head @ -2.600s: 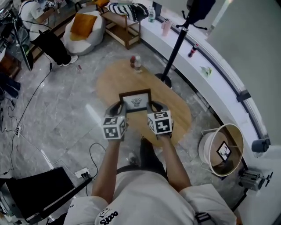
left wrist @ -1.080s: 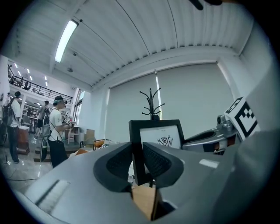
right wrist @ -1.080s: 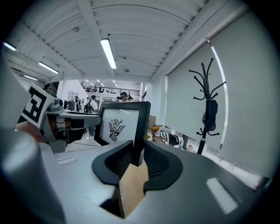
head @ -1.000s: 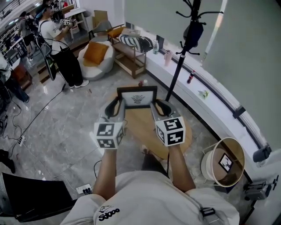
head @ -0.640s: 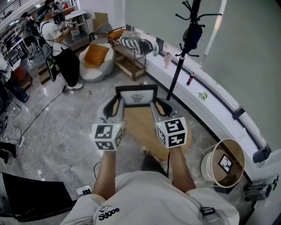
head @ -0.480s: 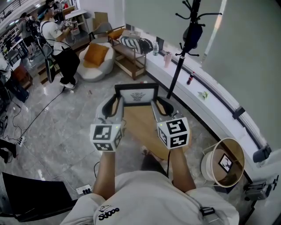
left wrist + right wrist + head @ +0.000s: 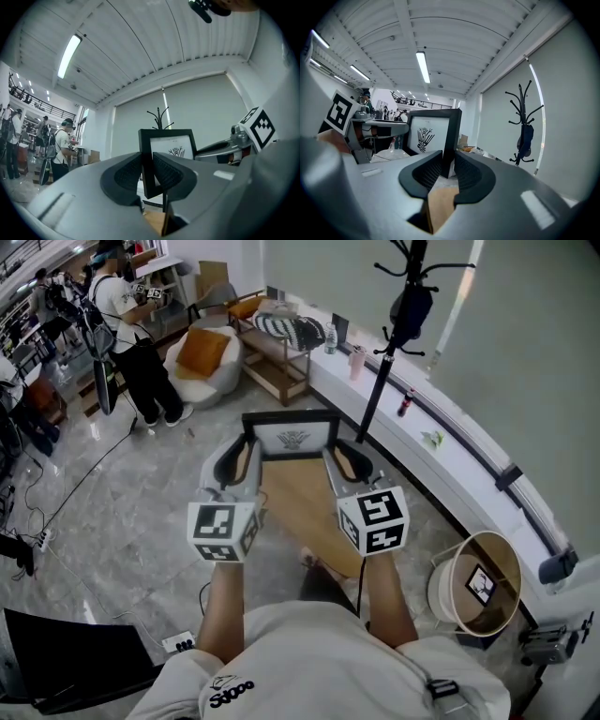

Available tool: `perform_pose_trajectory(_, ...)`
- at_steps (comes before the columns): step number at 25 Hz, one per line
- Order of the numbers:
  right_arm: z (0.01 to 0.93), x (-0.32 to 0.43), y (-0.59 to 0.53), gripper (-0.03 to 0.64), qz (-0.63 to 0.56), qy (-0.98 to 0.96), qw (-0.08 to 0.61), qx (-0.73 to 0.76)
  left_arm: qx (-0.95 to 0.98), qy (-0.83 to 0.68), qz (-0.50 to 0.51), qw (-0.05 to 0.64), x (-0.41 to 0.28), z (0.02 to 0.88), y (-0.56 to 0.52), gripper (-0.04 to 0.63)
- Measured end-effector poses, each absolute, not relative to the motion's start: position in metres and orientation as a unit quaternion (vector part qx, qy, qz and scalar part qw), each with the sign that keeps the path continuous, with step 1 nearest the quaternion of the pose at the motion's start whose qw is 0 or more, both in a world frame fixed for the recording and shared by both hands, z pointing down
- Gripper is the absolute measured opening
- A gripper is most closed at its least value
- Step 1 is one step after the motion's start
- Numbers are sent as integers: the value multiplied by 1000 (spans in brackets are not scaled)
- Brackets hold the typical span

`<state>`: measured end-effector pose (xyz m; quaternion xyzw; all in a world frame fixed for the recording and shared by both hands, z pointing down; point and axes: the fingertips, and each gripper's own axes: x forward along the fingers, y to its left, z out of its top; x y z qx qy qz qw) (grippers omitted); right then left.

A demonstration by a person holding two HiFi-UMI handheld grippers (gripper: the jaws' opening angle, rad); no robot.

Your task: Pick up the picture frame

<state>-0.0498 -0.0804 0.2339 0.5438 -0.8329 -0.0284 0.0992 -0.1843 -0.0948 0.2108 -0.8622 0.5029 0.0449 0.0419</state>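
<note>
Up from the oval wooden table [image 7: 300, 512] since the earlier look, the picture frame [image 7: 290, 438] now hangs upright in the air over it. One coat stand [image 7: 378, 390] rises just behind its right edge, one round basket [image 7: 448, 563] with a second small picture [image 7: 480, 584] sits off to my right, and a person [image 7: 131, 334] stands far left. Two tongs share the one frame: my left gripper [image 7: 246, 451] pinches its left rail and my right gripper [image 7: 335, 454] its right rail, jaws parted only by the rail between the pads.
</note>
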Motion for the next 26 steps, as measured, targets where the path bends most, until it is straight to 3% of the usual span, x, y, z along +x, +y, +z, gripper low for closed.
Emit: perform_pose_trajectory(26,239,-56,-97,83,-15,-828,102,552,-870,490,45,30,-190,216,-113,81)
